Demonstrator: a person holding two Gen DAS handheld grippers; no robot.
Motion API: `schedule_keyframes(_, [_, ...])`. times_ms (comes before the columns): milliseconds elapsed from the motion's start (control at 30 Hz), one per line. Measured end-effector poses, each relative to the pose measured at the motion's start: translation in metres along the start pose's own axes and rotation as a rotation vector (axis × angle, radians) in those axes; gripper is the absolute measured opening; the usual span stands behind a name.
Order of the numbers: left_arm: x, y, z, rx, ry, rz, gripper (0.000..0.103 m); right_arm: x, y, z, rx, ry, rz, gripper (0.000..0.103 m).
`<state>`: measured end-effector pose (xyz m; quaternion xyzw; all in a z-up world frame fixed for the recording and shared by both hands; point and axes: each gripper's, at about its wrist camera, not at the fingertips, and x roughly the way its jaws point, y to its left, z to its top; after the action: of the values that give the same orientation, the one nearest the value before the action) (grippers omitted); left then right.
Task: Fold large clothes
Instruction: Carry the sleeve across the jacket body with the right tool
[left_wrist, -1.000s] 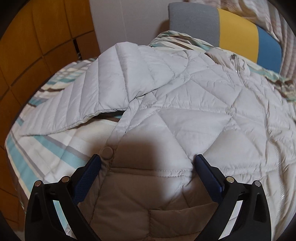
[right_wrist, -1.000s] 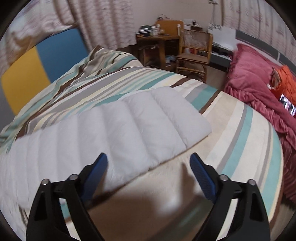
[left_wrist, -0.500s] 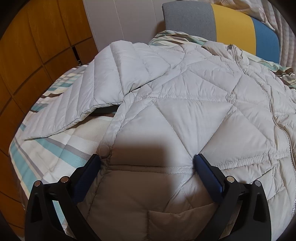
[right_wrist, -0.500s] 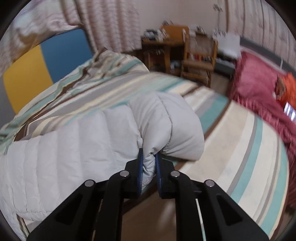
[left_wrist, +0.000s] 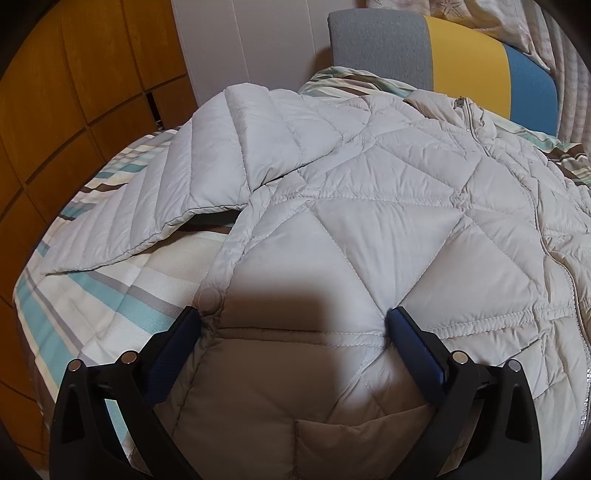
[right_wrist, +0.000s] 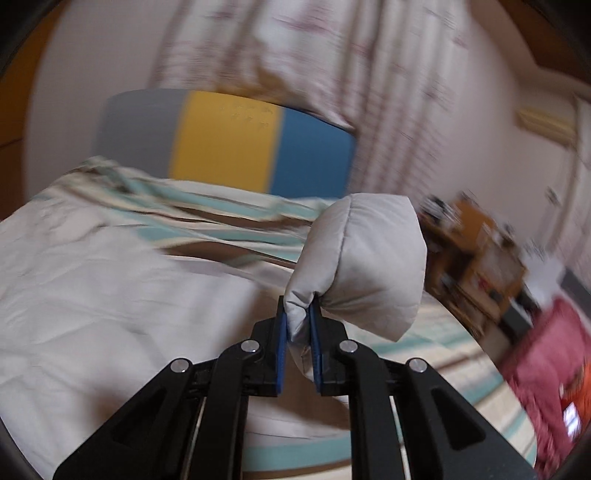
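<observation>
The left gripper (left_wrist: 293, 319) stood wide apart, its blue-padded fingers (left_wrist: 413, 343) resting low on the pale grey quilted jacket (left_wrist: 369, 229) without pinching any of it. Only this view showed the jacket laid front-up across the striped bedcover (left_wrist: 92, 295): a snap button (left_wrist: 209, 296) just beside the left finger, the zipper (left_wrist: 554, 258) running down the right side, and one sleeve (left_wrist: 166, 199) stretched out flat toward the bed's left edge. Beyond lay the grey, yellow and blue headboard (left_wrist: 461, 48) and orange wooden panels (left_wrist: 74, 92).

The right gripper (right_wrist: 298, 314) was clamped on the cuff of the other sleeve (right_wrist: 362, 266), which bulged in a rounded fold above the closed fingers, lifted off the bed. This view alone showed the far side of the room: a wooden desk (right_wrist: 476, 254), a red blanket (right_wrist: 554, 350) and curtains (right_wrist: 332, 66). It was heavily motion-blurred, so the jacket body (right_wrist: 92, 295) at the left read as a pale smear, and the items on the desk could not be made out. The jacket's hem was cut off below the left gripper.
</observation>
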<state>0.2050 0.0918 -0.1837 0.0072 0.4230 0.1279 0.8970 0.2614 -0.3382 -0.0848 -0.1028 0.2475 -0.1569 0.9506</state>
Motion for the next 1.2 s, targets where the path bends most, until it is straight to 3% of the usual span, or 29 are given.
schedule_keyframes(333, [0.0,0.0,0.0,-0.006,-0.003,-0.007,0.1,-0.032,0.159,0.012,-0.28,-0.069,0.303,0.01])
schedule_keyframes(567, [0.0,0.0,0.0,-0.006,-0.003,-0.007,0.1,-0.048,0.238,-0.007,-0.36,-0.071,0.473,0.01])
schedule_keyframes(700, [0.0,0.0,0.0,-0.007,-0.004,-0.007,0.1,-0.046,0.273,-0.013,-0.415,-0.072,0.528,0.011])
schedule_keyframes(767, [0.0,-0.001,0.0,-0.005,-0.004,-0.003,0.1,-0.045,0.287,-0.02,-0.454,-0.057,0.548,0.024])
schedule_keyframes(800, [0.0,-0.001,0.0,-0.003,-0.002,0.0,0.1,-0.044,0.29,-0.023,-0.467,-0.049,0.559,0.033])
schedule_keyframes(833, [-0.001,-0.002,0.001,-0.001,0.001,0.004,0.1,-0.042,0.293,-0.026,-0.484,-0.039,0.586,0.053])
schedule_keyframes(867, [-0.002,-0.002,0.002,0.002,0.006,0.011,0.1,-0.042,0.293,-0.027,-0.49,-0.041,0.594,0.062])
schedule_keyframes(1000, [-0.013,-0.005,0.012,0.011,0.051,0.003,0.1,-0.057,0.272,-0.025,-0.446,-0.052,0.63,0.069])
schedule_keyframes(1200, [-0.049,-0.023,0.056,-0.077,-0.006,-0.152,0.1,-0.054,0.181,-0.018,-0.164,0.011,0.61,0.073])
